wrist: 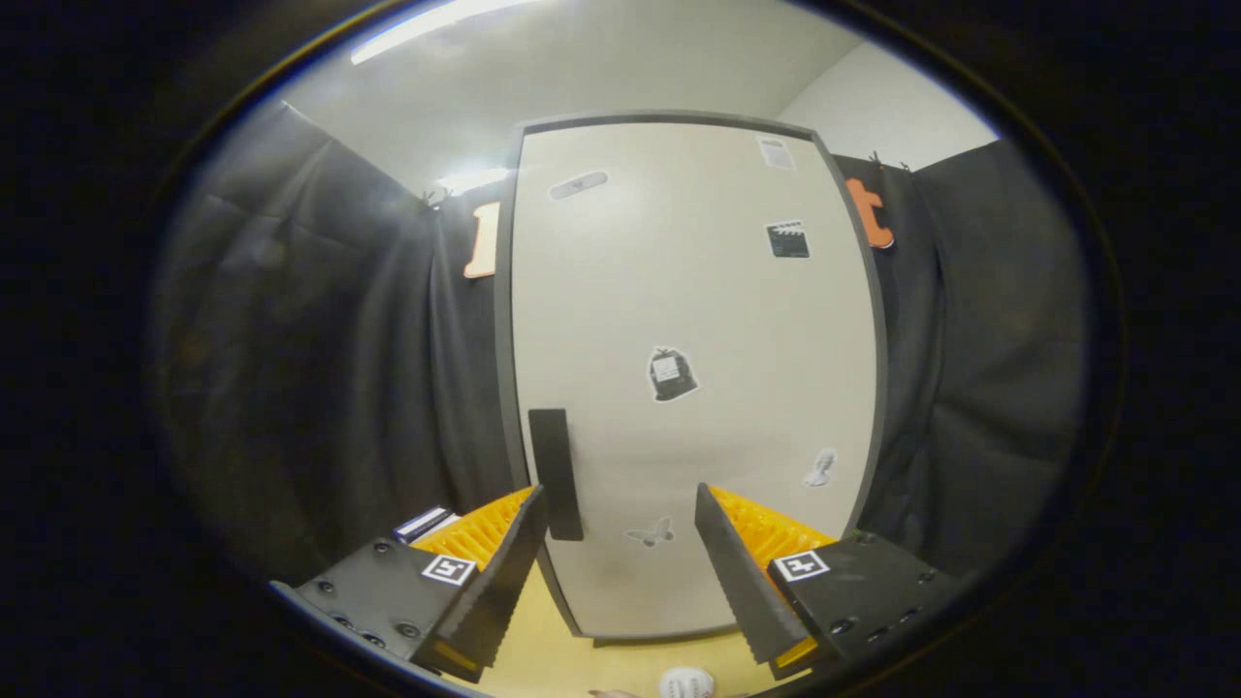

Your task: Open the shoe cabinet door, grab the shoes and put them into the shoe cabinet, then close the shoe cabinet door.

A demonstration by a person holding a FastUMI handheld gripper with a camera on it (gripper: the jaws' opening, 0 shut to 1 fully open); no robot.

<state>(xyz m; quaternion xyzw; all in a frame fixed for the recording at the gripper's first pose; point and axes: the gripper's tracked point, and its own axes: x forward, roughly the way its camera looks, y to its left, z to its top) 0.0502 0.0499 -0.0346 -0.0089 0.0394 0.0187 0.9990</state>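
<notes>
Item one: the shoe cabinet (693, 378), which we record as a tall pale unit standing upright against the black cloth booth wall (320, 368). Its door (717, 320) is closed, flush within a grey frame (503, 388) that runs up both sides and across the top.

Item two: the door handle (555, 473), a dark vertical bar set low on the door beside its left edge. We note it just ahead of the left finger, its lower end close to that fingertip, though we cannot tell whether they touch.

Item three: stickers on the door face. We count a dark bag-shaped one (671, 374) near the middle, a clapperboard one (787, 239) higher to the right, a small paper-like one (776, 152) near the top right corner, a pale oblong one (578, 184) near the top left, a small pale figure (820, 467) low on the right, and a butterfly (651, 532) low down, seen between the fingers.

Item four: the gripper (620, 528). We log its jaws as spread wide apart, holding nothing, both fingers pointed at the lower part of the door.

Item five: the yellowish floor (543, 659) below the cabinet, and on it, nearest us between the fingers, a small white rounded object (686, 682) that we cannot identify.

Item six: the ceiling light strip (427, 27) overhead.
</notes>
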